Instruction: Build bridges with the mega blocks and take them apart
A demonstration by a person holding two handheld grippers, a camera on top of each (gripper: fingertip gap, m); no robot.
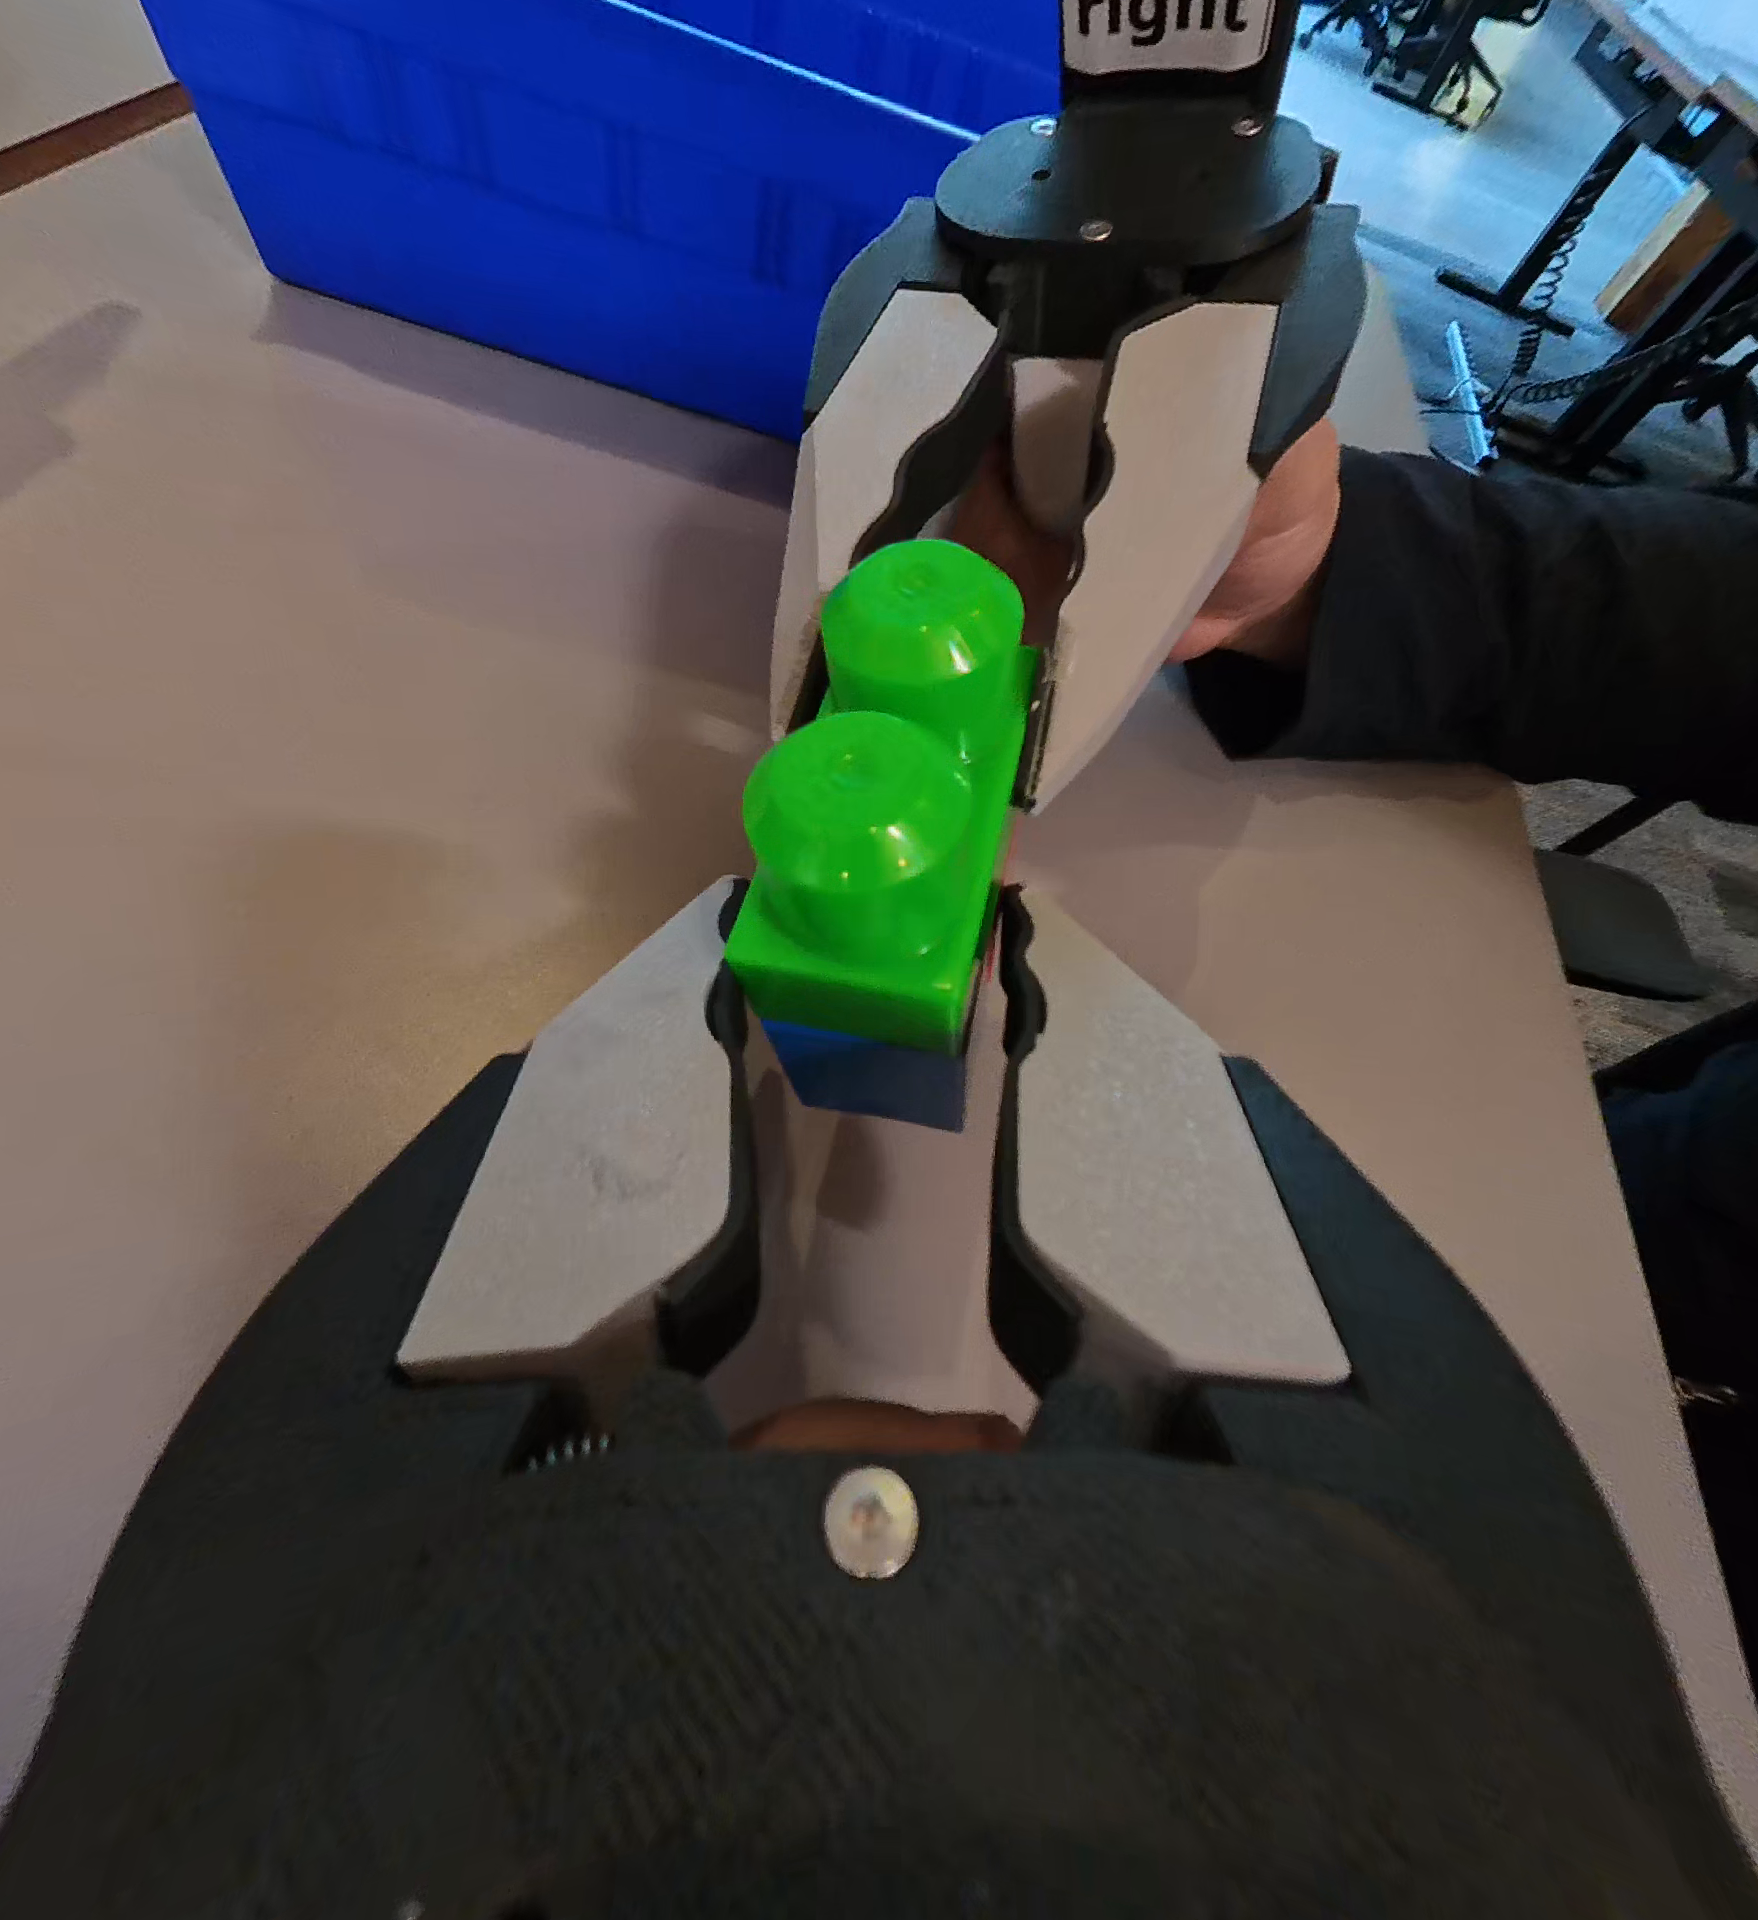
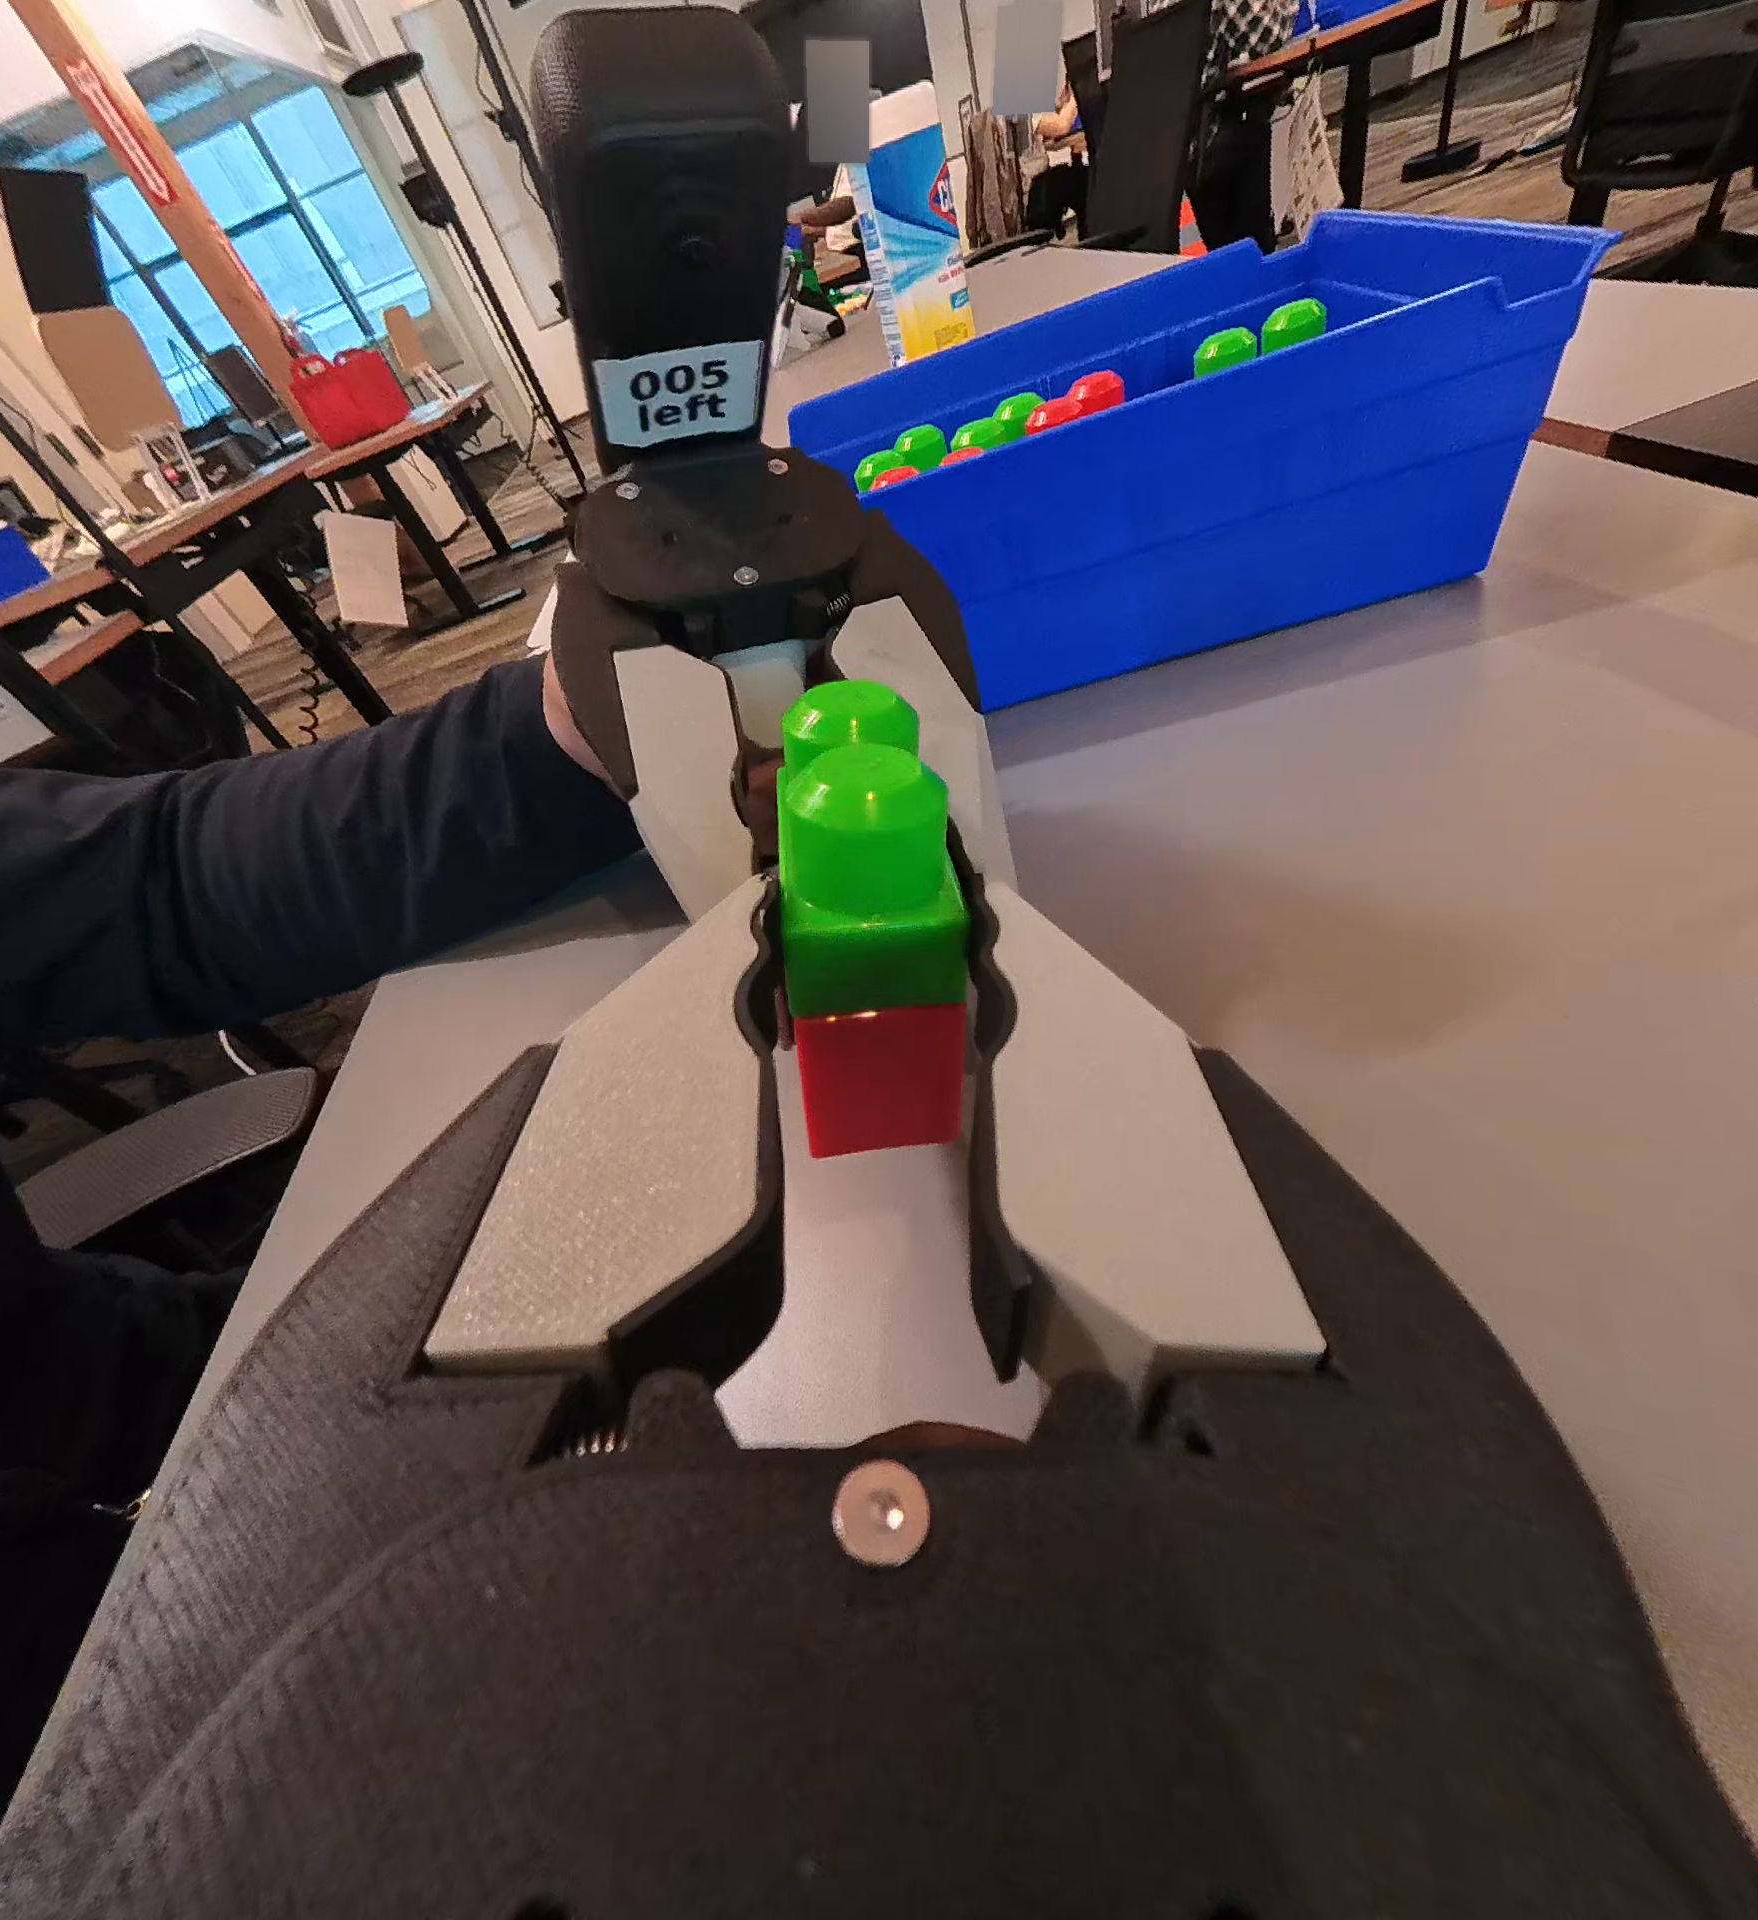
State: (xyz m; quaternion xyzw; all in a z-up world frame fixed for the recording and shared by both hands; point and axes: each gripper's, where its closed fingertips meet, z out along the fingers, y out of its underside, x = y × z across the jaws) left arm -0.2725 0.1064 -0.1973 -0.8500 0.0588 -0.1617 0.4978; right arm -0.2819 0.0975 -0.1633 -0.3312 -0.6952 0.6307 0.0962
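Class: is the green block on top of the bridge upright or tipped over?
Upright. The green block has both studs pointing up, above the red block.

You have two grippers, one green block [image 1: 880, 831], one blue block [image 1: 880, 1086], one red block [image 2: 880, 1075], and one blue bin [image 2: 1218, 520].

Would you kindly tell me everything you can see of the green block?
The green block is a glossy, bright plastic brick with two round studs in a row on top. It sits upright, bridging a blue block under one end and a red block under the other. The left gripper pinches one end and the right gripper the other, above the table.
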